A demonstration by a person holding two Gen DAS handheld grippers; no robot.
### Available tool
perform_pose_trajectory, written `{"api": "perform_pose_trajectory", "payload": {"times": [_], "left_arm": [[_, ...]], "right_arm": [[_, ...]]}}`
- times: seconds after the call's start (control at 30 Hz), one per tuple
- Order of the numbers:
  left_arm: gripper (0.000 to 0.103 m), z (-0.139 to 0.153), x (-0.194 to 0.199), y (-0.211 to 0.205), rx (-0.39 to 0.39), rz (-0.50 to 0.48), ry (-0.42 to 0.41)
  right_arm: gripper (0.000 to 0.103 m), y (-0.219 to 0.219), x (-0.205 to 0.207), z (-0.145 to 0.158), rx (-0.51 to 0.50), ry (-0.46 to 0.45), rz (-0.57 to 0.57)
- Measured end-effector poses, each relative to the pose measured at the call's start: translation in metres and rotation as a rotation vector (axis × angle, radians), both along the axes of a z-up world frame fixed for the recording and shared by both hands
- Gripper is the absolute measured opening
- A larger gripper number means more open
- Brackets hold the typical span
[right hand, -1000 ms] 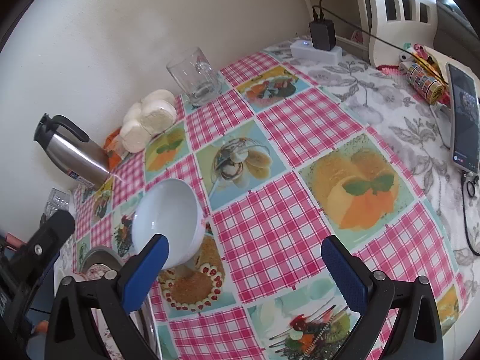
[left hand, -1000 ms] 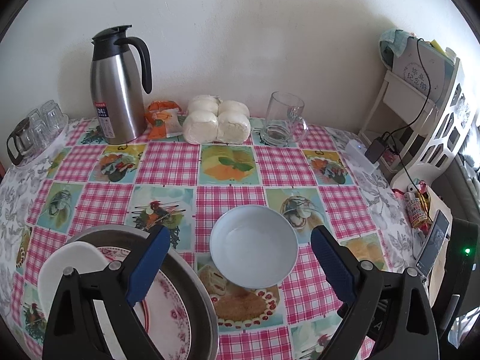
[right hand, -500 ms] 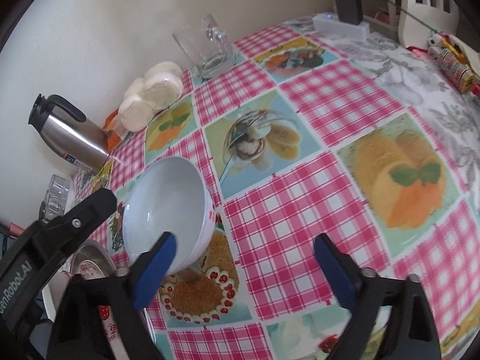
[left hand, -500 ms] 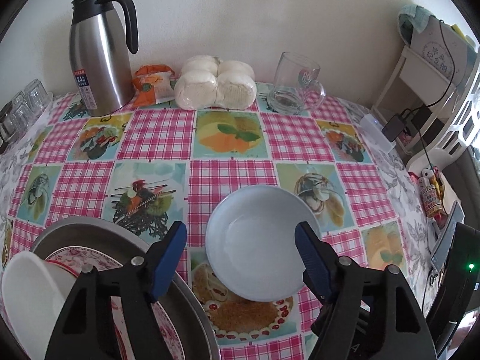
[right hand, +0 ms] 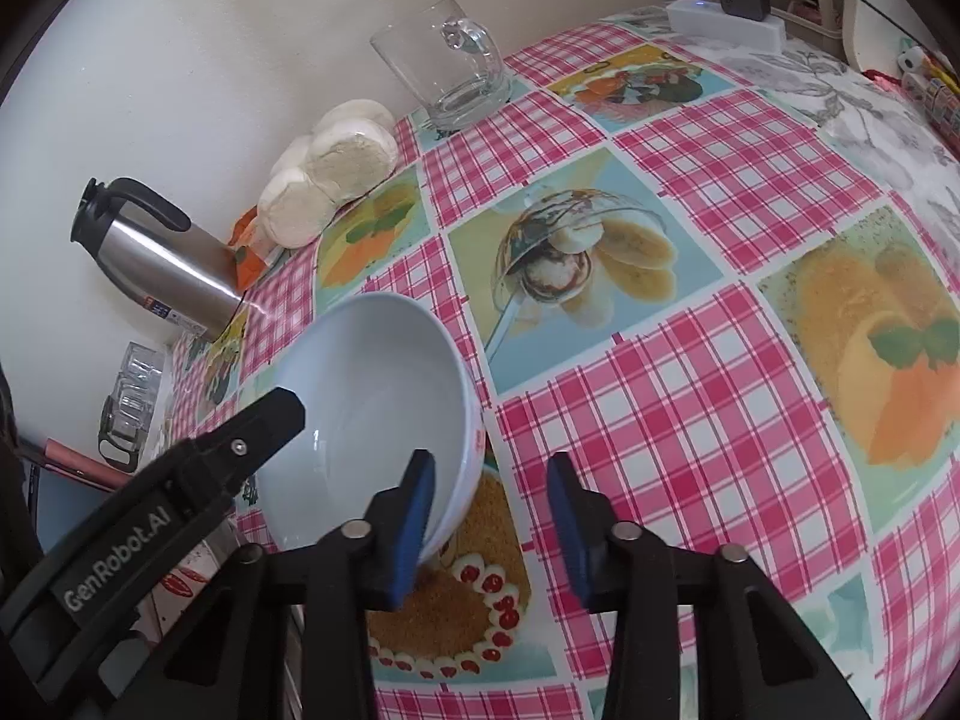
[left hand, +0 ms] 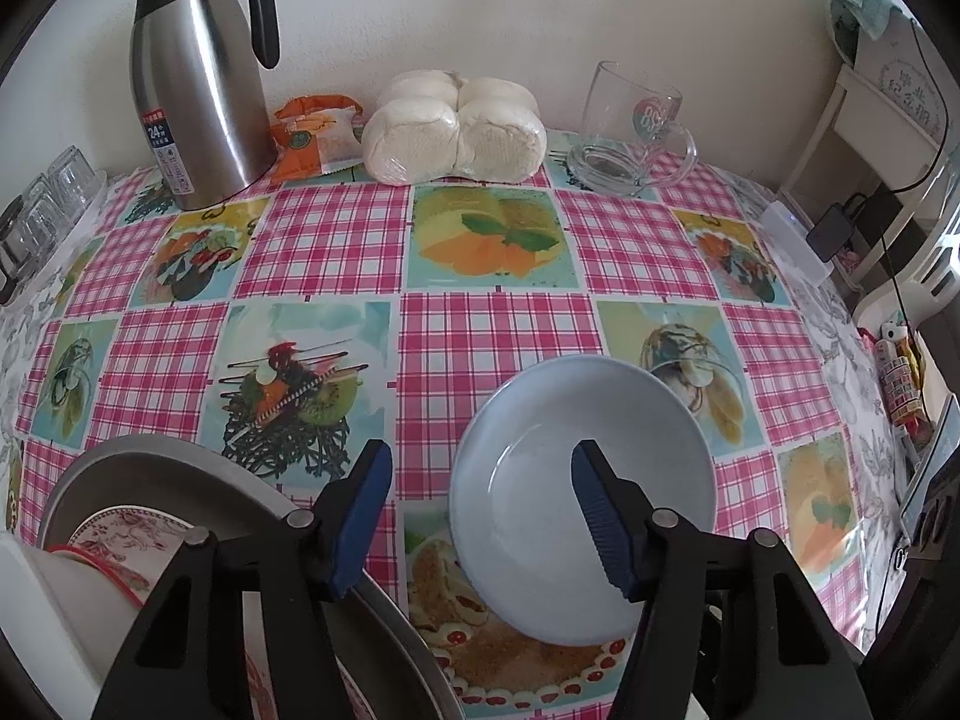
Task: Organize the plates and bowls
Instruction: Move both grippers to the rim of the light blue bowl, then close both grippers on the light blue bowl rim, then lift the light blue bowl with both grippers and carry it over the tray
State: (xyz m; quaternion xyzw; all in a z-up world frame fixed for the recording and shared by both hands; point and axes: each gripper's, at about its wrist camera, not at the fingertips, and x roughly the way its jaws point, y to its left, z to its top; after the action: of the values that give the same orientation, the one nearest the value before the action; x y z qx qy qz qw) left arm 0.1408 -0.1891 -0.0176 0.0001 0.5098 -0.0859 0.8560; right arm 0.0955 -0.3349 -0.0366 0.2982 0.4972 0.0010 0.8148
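Note:
A pale blue bowl (left hand: 582, 492) sits on the checked tablecloth (left hand: 498, 336). My left gripper (left hand: 480, 516) straddles its left rim, one finger outside and one over the hollow. Its jaws are closing and the pads stand clear of the rim. In the right wrist view the same bowl (right hand: 372, 408) has its right rim between the closing jaws of my right gripper (right hand: 489, 516), with a gap still showing at the outer pad. The left gripper's finger (right hand: 264, 426) reaches over the bowl's far side. A metal basin (left hand: 150, 468) at lower left holds a red-patterned plate (left hand: 120, 534) and a white bowl (left hand: 48, 612).
Along the wall stand a steel thermos jug (left hand: 198, 78), an orange snack packet (left hand: 312, 138), a pack of white buns (left hand: 456, 126) and a glass mug (left hand: 630, 132). Small glasses (left hand: 42, 210) sit at the left edge. A power strip (left hand: 792, 240) lies at the right.
Both grippers have come down closer to the blue bowl and their jaws have narrowed. Each now has a side of the bowl's rim between its fingers.

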Motion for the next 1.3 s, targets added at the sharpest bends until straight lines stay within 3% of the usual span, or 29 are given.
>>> {"api": "perform_pose_trajectory", "payload": {"times": [0.23, 0.47, 0.7, 0.83, 1.3], "left_arm": [[0.037, -0.014, 0.002, -0.004, -0.005, -0.021, 0.034], [0.02, -0.022, 0.001, -0.008, -0.032, -0.044, 0.063], [0.017, -0.018, -0.001, -0.004, -0.074, -0.036, 0.07], [0.017, -0.002, -0.007, -0.005, -0.071, -0.039, 0.031], [0.017, 0.089, -0.032, 0.038, -0.221, -0.008, -0.132]], "right_arm": [[0.016, -0.001, 0.003, -0.01, 0.013, 0.016, -0.004], [0.012, 0.001, 0.002, -0.014, 0.036, 0.017, 0.002], [0.012, 0.0, 0.0, -0.012, 0.045, 0.032, -0.013], [0.012, -0.001, -0.003, 0.0, 0.017, 0.013, -0.016], [0.012, 0.016, -0.019, 0.086, -0.042, -0.127, 0.01]]}}
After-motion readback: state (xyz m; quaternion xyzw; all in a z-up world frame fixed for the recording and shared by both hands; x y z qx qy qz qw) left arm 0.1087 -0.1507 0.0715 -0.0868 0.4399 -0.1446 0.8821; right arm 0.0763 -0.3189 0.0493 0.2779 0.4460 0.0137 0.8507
